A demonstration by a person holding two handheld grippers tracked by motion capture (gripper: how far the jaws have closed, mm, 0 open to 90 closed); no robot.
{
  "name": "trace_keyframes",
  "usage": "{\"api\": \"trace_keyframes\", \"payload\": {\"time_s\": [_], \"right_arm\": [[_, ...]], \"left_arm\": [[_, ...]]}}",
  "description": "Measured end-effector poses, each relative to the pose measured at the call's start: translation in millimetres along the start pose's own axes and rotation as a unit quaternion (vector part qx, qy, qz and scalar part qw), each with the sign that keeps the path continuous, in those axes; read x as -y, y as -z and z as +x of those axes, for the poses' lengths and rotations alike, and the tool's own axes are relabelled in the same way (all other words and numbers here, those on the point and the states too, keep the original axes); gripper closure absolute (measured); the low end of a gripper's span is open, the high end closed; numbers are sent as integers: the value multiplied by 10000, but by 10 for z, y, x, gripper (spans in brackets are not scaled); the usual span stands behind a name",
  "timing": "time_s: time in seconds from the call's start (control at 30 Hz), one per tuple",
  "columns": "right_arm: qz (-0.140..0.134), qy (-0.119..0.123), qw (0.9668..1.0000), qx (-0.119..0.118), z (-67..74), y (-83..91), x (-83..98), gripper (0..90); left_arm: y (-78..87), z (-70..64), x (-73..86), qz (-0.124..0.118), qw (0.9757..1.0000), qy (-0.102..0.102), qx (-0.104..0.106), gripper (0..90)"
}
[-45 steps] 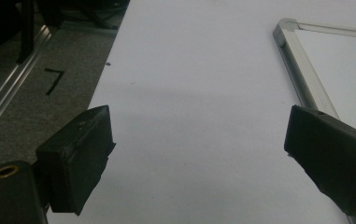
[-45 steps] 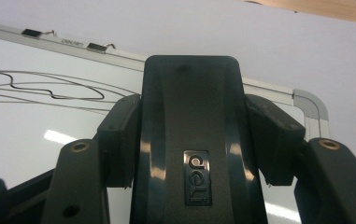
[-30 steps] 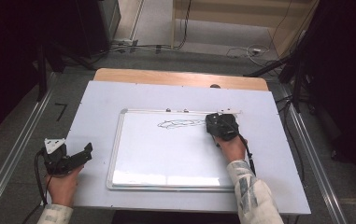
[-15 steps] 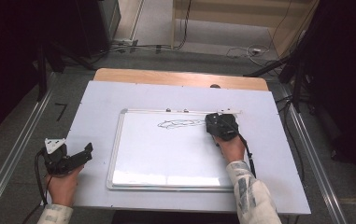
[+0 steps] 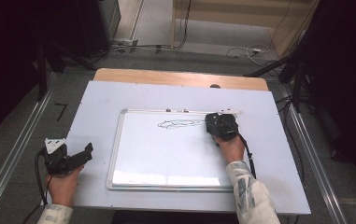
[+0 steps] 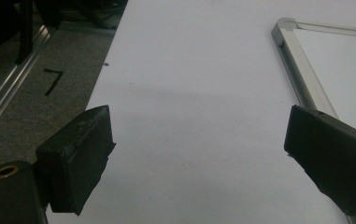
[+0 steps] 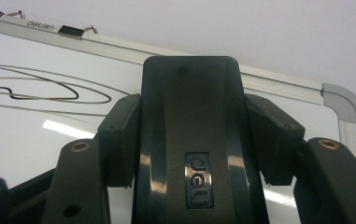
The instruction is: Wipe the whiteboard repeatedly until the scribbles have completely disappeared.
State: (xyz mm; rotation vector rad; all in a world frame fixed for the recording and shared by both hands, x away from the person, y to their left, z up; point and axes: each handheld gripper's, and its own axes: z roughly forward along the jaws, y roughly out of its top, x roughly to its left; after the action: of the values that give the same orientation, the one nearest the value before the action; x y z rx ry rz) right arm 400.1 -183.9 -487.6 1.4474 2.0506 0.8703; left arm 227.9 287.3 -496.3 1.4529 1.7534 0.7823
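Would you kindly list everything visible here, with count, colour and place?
whiteboard: 1, white with silver frame, middle of the table.
line drawing: 1, dark, upper part of the whiteboard.
board eraser: 1, dark grey, on the whiteboard's upper right, clamped.
table: 1, white top with a wooden far edge.
floor: grey, a black 7 marked at left.
left gripper: 1, black, open over the table's left part.
right gripper: 1, black, shut on the board eraser.
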Motion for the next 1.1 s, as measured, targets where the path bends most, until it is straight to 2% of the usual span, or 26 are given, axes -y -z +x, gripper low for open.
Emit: {"api": "trace_keyframes", "payload": {"time_s": [0.43,0.7,1.1], "right_arm": [[147,175,9997,42,44,-12,-30,394],[147,290,9995,-17,166,-36,-45,394],[111,377,9992,-100,263,-68,-63,393]], "left_arm": [[-4,-7,1,-6,10000,4,4,87],[0,-8,0,-2,10000,-3,16,87],[-3,-10,-1,-7,10000,6,23,88]]}}
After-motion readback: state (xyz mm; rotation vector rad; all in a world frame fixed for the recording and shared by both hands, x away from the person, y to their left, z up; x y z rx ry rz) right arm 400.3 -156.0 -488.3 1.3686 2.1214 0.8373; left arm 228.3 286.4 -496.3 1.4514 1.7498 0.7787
